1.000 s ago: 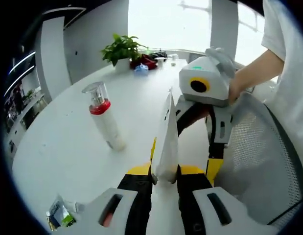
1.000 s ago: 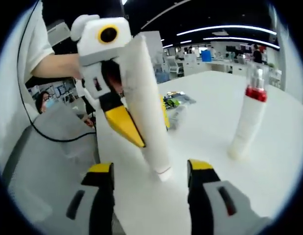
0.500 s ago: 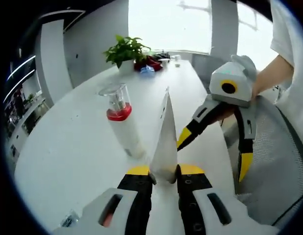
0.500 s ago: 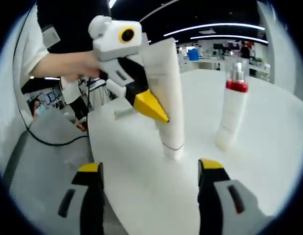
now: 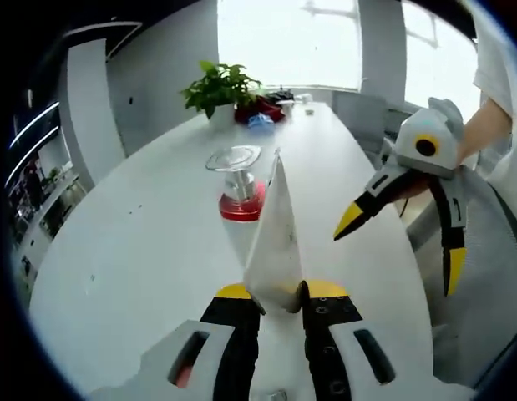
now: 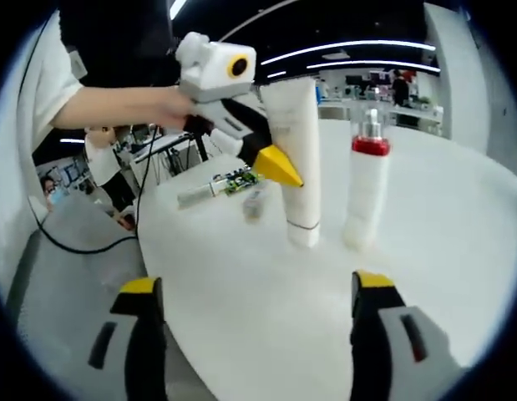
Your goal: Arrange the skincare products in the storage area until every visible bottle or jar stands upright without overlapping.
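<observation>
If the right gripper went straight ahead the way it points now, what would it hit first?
Probably the white tube, standing cap-down on the table and held by the left gripper; the pump bottle stands just beside it. Depth is uncertain.

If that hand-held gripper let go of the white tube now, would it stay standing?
Probably not for long: the white tube is tall on a narrow cap. Its flattened top suggests soft, squeezable walls. The left hand-held gripper steadies it beside the pump bottle.
</observation>
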`<state>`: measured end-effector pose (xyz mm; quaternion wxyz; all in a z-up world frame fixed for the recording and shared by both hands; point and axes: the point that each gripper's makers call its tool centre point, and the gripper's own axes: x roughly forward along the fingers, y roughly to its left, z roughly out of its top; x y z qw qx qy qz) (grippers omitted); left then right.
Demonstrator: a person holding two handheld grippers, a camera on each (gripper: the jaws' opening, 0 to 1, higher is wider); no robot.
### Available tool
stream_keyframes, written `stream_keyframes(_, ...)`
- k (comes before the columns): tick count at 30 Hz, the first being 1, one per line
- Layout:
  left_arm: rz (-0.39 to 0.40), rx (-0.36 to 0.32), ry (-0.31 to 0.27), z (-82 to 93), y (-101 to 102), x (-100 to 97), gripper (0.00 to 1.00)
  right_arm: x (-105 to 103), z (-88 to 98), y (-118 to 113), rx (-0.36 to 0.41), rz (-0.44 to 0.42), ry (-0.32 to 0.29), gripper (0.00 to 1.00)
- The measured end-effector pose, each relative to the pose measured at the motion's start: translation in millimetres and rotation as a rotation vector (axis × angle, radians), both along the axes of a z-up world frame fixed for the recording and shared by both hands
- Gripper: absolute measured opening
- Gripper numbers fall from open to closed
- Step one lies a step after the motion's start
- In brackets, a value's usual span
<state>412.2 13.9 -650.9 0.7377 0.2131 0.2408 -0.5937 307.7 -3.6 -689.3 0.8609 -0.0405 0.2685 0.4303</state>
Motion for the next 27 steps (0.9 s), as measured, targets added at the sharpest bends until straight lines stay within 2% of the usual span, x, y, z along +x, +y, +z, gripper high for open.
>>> stream_keyframes(14,-0.011,-0.005,-0.018,0.0,-10.2,27.7,0.16,5.9,1.6,-16.1,-0.002,-0.070,0.000,0.97)
stream_keyframes(27,-0.034,0.007,-0.019,-1.1,-14.2,33.3,0.16,5.3,0.2,-19.0,0.002,-0.088,0.008,0.97)
